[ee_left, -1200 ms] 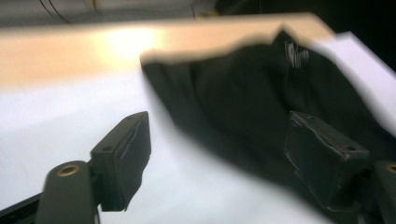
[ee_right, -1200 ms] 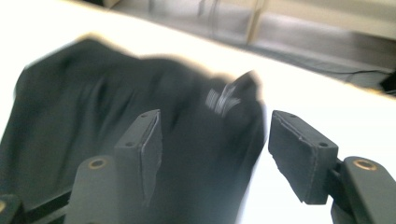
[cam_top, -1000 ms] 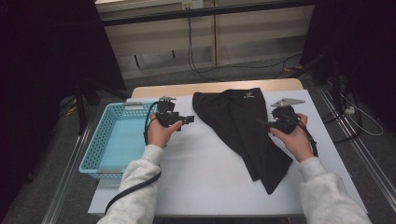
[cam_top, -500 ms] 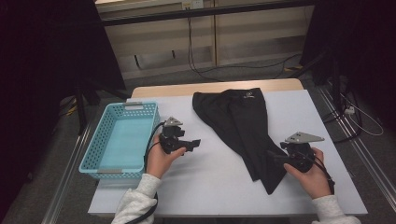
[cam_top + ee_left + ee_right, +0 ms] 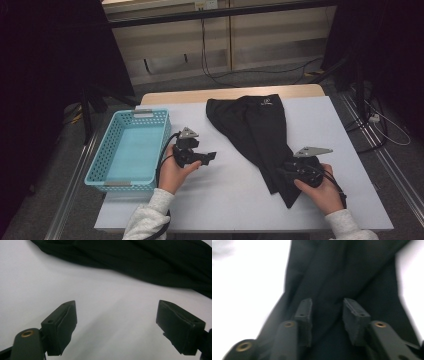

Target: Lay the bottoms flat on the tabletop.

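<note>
A pair of black shorts (image 5: 255, 130) lies spread on the white table (image 5: 230, 195), running from the far middle toward the near right. The right gripper (image 5: 286, 172) sits over the near leg end, jaws partly apart with cloth between them, perhaps touching it. The left gripper (image 5: 209, 157) hovers wide open beside the turquoise basket (image 5: 107, 172), just short of the shorts' edge.

Black cloth garment (image 5: 260, 135): matt, soft, creased. White table surface (image 5: 230, 195): smooth, matt. Turquoise plastic basket (image 5: 100, 165): perforated, slightly glossy. Black gripper pads (image 5: 62, 325): dull, rubber-like, with brass-coloured metal rivets.
</note>
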`<state>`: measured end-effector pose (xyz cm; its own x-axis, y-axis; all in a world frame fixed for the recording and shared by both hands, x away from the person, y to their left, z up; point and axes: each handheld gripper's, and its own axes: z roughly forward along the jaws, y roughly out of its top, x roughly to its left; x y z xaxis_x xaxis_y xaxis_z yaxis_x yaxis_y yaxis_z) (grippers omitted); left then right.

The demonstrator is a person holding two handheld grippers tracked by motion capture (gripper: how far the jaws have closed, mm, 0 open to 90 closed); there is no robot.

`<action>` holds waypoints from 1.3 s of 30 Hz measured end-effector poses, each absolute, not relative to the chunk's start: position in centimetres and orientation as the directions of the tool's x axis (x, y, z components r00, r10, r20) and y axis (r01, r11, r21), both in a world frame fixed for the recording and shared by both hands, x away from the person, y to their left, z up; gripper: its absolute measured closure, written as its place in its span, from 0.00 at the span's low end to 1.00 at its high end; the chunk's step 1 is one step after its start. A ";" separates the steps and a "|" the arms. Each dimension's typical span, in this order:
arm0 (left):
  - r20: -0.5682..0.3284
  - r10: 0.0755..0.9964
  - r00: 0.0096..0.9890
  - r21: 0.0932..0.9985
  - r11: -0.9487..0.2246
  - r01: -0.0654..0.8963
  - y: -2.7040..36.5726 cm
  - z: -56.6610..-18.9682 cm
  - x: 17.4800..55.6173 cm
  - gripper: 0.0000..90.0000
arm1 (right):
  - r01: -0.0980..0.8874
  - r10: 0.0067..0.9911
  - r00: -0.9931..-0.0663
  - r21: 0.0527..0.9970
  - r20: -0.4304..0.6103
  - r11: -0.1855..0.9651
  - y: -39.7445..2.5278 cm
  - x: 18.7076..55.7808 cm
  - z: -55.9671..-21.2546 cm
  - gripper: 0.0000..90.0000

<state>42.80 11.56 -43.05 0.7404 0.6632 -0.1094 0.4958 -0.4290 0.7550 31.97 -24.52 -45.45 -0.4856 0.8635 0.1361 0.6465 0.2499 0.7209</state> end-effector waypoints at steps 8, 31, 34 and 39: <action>-0.134 0.662 0.737 0.773 -0.396 0.496 11.4 -42.9 43.1 0.20 | 0.657 0.851 -0.498 0.712 0.166 0.246 -24.7 32.0 -45.5 1.00; -0.164 0.638 0.752 0.765 -0.400 0.506 11.0 -42.8 43.0 0.21 | 0.589 0.947 -0.294 0.805 0.132 0.070 -32.5 32.4 -42.3 1.00; -0.159 0.639 0.753 0.761 -0.406 0.506 11.0 -42.9 43.1 0.21 | 0.590 0.961 -0.261 0.803 0.092 0.084 -33.5 32.8 -42.5 1.00; -0.167 0.635 0.754 0.757 -0.408 0.511 10.9 -43.0 43.0 0.20 | 0.609 0.979 -0.200 0.788 0.046 0.087 -35.0 33.4 -43.3 1.00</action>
<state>43.04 10.91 -42.95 0.7540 0.6353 -0.1671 0.5111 -0.4076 0.7567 33.40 -34.98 -43.34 -0.1997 0.9788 0.0465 0.6093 0.0869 0.7882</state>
